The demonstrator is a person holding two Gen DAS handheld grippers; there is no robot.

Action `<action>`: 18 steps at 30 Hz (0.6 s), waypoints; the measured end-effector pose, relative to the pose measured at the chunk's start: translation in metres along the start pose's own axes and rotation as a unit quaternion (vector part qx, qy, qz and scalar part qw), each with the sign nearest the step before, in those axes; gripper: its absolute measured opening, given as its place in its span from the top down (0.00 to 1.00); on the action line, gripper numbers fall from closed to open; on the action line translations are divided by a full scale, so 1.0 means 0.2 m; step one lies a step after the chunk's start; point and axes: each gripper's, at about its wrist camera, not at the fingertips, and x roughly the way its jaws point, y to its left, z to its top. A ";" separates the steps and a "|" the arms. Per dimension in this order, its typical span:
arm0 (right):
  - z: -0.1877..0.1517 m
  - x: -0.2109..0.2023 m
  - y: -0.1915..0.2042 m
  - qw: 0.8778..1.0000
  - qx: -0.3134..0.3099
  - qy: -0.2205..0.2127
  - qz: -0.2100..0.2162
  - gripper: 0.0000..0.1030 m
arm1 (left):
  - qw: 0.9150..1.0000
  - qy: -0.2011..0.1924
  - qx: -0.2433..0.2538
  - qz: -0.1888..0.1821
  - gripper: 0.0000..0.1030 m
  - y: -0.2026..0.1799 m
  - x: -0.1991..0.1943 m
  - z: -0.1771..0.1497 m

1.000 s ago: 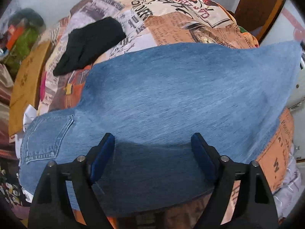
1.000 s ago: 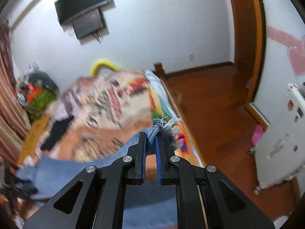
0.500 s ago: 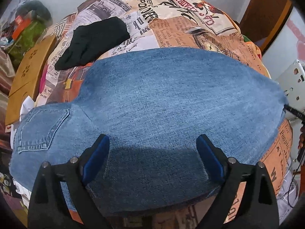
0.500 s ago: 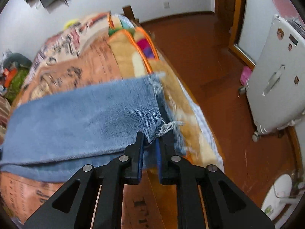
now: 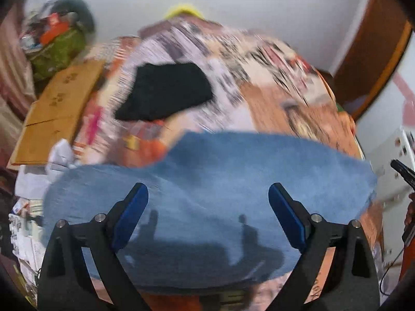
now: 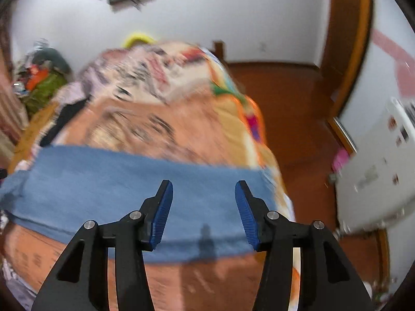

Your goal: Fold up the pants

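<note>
The blue jeans point(image 5: 220, 181) lie flat across the patterned bed, legs stretched toward the right edge; they also show in the right wrist view point(image 6: 129, 181). My left gripper point(image 5: 207, 212) is open and empty, held above the middle of the jeans. My right gripper point(image 6: 203, 207) is open and empty above the leg end of the jeans near the bed's right side. Both views are blurred by motion.
A black garment point(image 5: 166, 90) lies on the bedspread point(image 5: 285, 98) behind the jeans. A cardboard box point(image 5: 54, 108) and clutter stand at the left. Wooden floor point(image 6: 298, 108), a door frame and a white appliance point(image 6: 376, 168) are to the right.
My right gripper has opened and let go of the jeans' frayed hem, and the leg now lies flat. Both grippers have tilted up and back from the jeans.
</note>
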 end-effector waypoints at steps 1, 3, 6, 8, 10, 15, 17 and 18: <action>0.05 -0.01 0.08 1.000 -0.010 -0.009 0.019 0.55 | 1.000 -0.008 -0.006 0.010 0.08 0.05 -0.03 0.02; 0.12 0.00 0.21 0.998 -0.030 -0.022 0.041 0.54 | 0.999 -0.024 -0.021 0.040 0.08 0.19 -0.09 0.05; 0.21 0.01 0.41 0.994 -0.067 -0.036 0.074 0.54 | 0.996 -0.037 -0.053 0.069 0.08 0.43 -0.16 0.09; 0.27 0.04 0.56 0.990 -0.090 -0.046 0.099 0.54 | 0.993 -0.036 -0.074 0.080 0.08 0.57 -0.18 0.09; 0.31 0.07 0.70 0.985 -0.111 -0.046 0.120 0.53 | 0.990 -0.027 -0.105 0.091 0.08 0.75 -0.18 0.10; 0.37 0.19 1.04 0.973 -0.157 -0.053 0.163 0.41 | 0.981 -0.004 -0.166 0.098 0.08 1.12 -0.12 0.05; 0.39 0.24 1.17 0.969 -0.172 -0.051 0.172 0.41 | 0.977 0.012 -0.187 0.097 0.08 1.25 -0.07 0.01; 0.40 0.27 1.22 0.967 -0.179 -0.048 0.176 0.41 | 0.976 0.019 -0.193 0.096 0.08 1.29 -0.04 -0.01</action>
